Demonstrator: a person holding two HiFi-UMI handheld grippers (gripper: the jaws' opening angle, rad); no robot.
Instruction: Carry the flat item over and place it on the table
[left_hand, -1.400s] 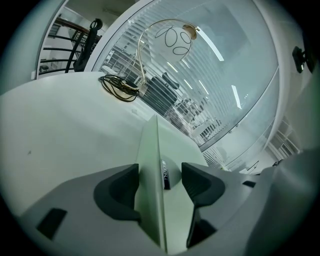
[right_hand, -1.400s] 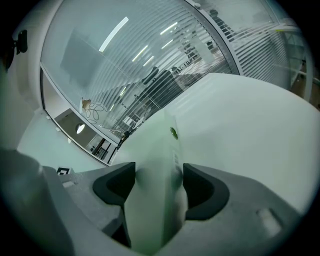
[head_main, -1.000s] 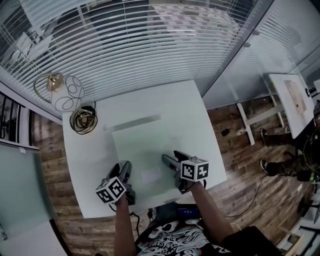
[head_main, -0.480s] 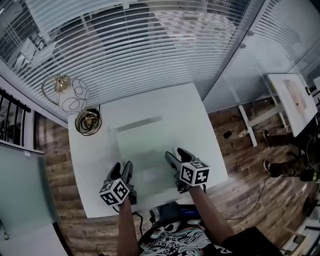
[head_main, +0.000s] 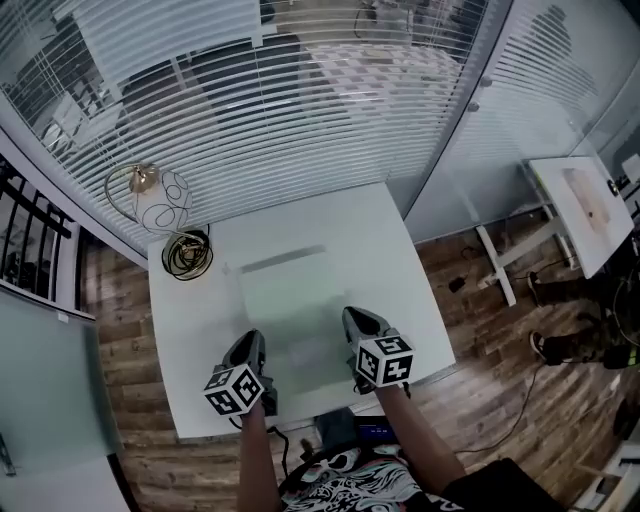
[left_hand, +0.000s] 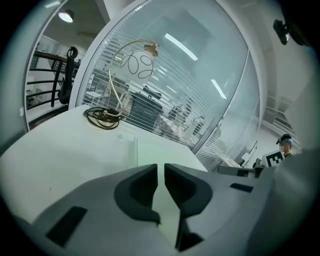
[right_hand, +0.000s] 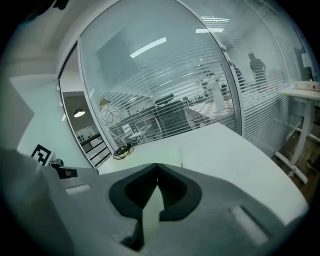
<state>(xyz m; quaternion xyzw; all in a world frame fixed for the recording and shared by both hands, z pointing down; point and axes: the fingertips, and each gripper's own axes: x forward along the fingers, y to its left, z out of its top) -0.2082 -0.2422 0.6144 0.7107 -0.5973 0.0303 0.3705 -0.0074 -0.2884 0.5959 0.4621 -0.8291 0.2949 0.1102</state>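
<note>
White surface (head_main: 392, 262) by the blinds already carries the pale flat sheet (head_main: 290, 310), so I judge placing done; over its near edge my left gripper's (head_main: 252, 346) jaws are closing on nothing, and my right gripper's (head_main: 358, 323) jaws are together, empty.

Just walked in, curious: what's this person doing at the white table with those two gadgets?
A person holds a gripper in each hand at the near edge of the white table. The flat item lies on the table between them, held by neither. The right gripper is shut and empty; the left gripper is closing its jaws on nothing.
</note>
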